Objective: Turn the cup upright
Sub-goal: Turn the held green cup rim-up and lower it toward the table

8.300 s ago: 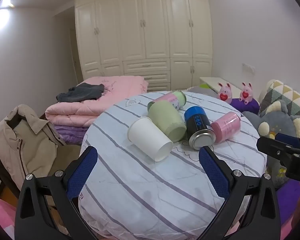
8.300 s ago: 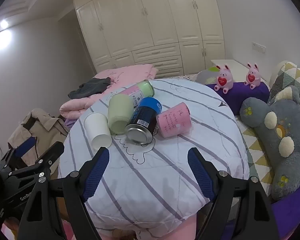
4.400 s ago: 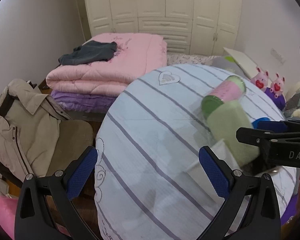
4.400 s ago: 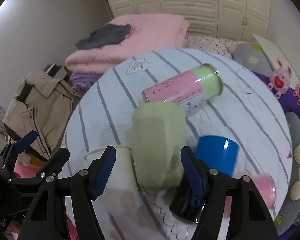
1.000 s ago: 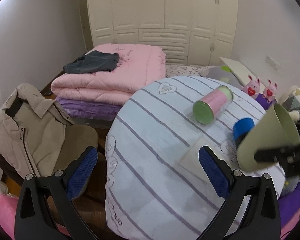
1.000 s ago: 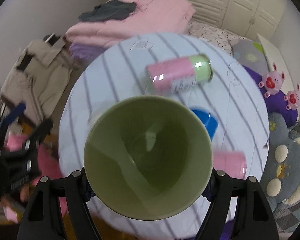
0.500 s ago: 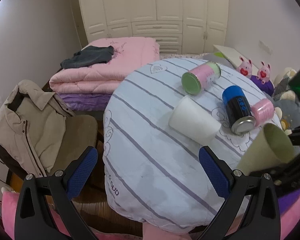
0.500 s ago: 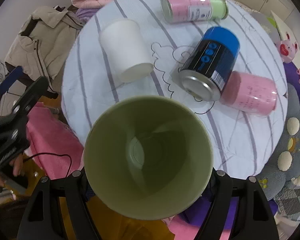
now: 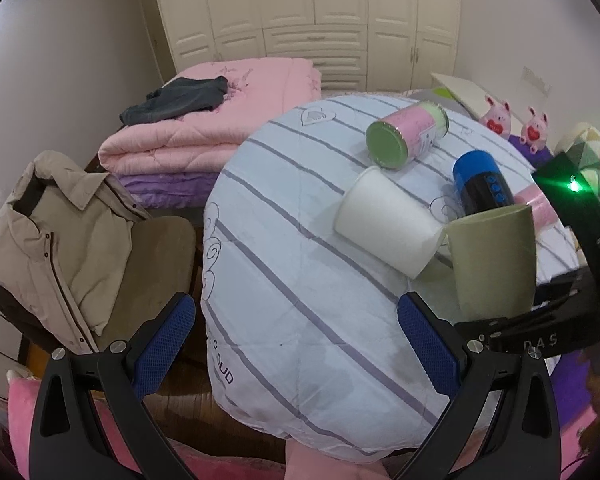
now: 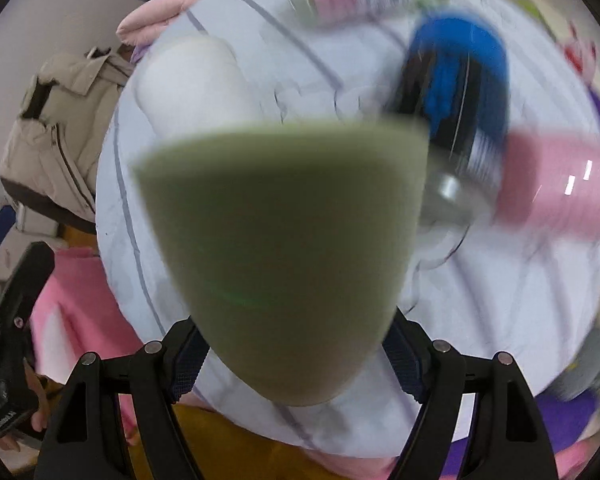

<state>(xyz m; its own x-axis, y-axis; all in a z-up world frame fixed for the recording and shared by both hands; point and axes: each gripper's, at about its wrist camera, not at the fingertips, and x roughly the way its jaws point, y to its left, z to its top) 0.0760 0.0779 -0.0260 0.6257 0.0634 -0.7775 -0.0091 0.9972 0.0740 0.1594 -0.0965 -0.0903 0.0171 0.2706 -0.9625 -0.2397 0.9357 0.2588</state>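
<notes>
Item: pale green tapered plastic cup (image 9: 494, 258), mouth up, held upright or nearly so over the near right part of the round table under a white quilted cover with grey stripes (image 9: 300, 280). Whether its base touches the cover cannot be told from either view.

Right gripper (image 10: 296, 354): blue-padded jaws closed on the green cup's lower body, near the base; the right wrist view is blurred.

Left gripper (image 9: 296, 346): jaws wide apart, nothing between them, hanging at the table's near edge, left of the green cup.

Beside the green cup, all lying on their sides:
- white paper cup (image 9: 384, 222), rim just beside or touching the green cup;
- blue-and-black metal can (image 9: 482, 182), behind it;
- pink cylindrical container (image 9: 538, 210), mostly hidden behind it;
- pink-and-green tin (image 9: 406, 138), farther back.

Hazards, as judged: the cover looks soft and domed, so a cup released near the edge may tip or slide off. A low grip on a tapered wall may let it pivot. Lowering it could nudge the white cup and set it rolling.
</notes>
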